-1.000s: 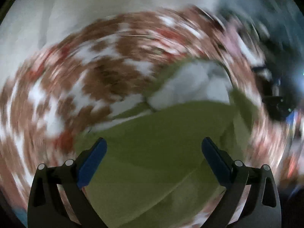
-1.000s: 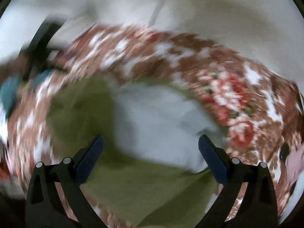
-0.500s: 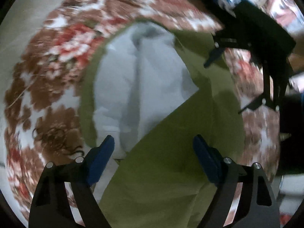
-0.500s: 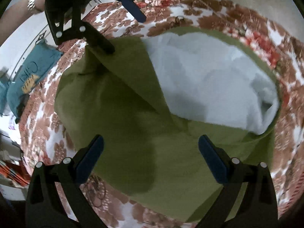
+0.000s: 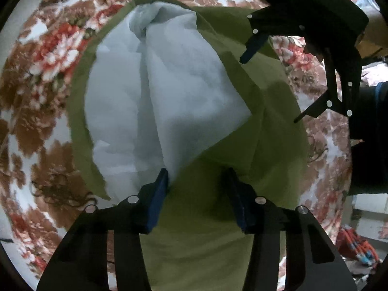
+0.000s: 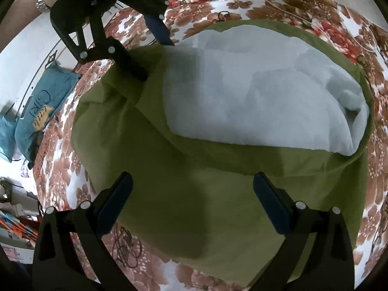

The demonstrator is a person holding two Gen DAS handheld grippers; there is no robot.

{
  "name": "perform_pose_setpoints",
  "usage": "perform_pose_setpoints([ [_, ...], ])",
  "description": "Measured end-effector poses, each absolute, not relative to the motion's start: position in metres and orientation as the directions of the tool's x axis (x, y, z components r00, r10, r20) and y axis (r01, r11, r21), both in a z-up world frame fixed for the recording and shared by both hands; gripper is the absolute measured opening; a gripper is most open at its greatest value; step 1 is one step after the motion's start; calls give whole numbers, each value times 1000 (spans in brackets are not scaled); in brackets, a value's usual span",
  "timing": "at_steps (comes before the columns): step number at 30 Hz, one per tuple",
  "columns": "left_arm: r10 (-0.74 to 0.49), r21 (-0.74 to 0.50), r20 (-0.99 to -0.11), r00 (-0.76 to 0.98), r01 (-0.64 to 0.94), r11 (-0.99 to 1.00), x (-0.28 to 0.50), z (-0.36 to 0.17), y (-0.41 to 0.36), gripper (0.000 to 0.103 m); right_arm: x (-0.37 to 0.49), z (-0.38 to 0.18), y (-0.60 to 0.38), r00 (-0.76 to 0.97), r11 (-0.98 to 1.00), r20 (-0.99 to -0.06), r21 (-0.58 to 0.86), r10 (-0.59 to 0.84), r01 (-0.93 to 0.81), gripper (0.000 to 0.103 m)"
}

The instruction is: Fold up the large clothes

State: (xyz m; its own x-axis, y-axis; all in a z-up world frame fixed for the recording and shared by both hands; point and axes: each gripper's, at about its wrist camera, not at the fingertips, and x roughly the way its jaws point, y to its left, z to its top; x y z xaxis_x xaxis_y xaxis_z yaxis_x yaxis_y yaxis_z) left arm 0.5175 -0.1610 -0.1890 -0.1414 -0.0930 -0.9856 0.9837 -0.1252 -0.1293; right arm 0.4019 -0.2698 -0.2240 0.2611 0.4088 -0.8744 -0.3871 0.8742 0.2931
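Olive-green cloth (image 5: 242,131) with a pale grey-white lining (image 5: 165,92) is spread over a floral bedsheet (image 5: 41,77) patterned in brown, red and white. A green flap is folded back diagonally, so that the lining is exposed across the far part of the garment and bordered by a narrow green edge.

In the left wrist view, the left gripper (image 5: 197,177) is held low over the folded flap, its blue-padded fingers (image 5: 157,196) set partly apart with a ridge of green fabric lying between them; whether the pads are pressed against the cloth cannot be told. The right gripper (image 5: 271,84) is seen at the upper right, above the far green edge.

In the right wrist view, the right gripper (image 6: 192,181) is held over the near green panel with its fingers (image 6: 271,203) spread wide and nothing held between them. The left gripper (image 6: 157,58) is seen at the upper left, at the corner where green flap and lining meet. A teal pillow (image 6: 36,111) with lettering lies on the sheet at the left.
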Motion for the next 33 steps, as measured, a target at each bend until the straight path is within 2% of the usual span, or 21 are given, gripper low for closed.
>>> perform_pose_setpoints([
  [6,-111,-88,-988,-106,983,-159,509,-174,-161,46,402,-222,-274,259,877,-873,305,414,-372,98],
  [13,-71,-111,-989,-128,972,-209,499,-184,-177,46,398,-225,-273,246,872,-869,328,430,-364,98],
  [16,-18,-145,-988,-153,962,-232,496,-194,-180,18,397,-227,-274,241,872,-869,335,432,-357,98],
  [19,27,-172,-985,-171,951,-255,491,-198,-179,8,396,-230,-277,237,872,-867,347,439,-346,98],
  [22,44,-186,-983,-181,946,-265,488,-197,-178,4,396,-231,-279,236,872,-865,355,443,-336,98],
  [26,25,-191,-981,-192,945,-264,486,-186,-177,3,398,-229,-282,240,871,-860,365,450,-328,98],
  [33,-64,-139,-986,-154,971,-196,504,-138,-163,3,397,-214,-284,274,871,-847,358,455,-338,98],
])
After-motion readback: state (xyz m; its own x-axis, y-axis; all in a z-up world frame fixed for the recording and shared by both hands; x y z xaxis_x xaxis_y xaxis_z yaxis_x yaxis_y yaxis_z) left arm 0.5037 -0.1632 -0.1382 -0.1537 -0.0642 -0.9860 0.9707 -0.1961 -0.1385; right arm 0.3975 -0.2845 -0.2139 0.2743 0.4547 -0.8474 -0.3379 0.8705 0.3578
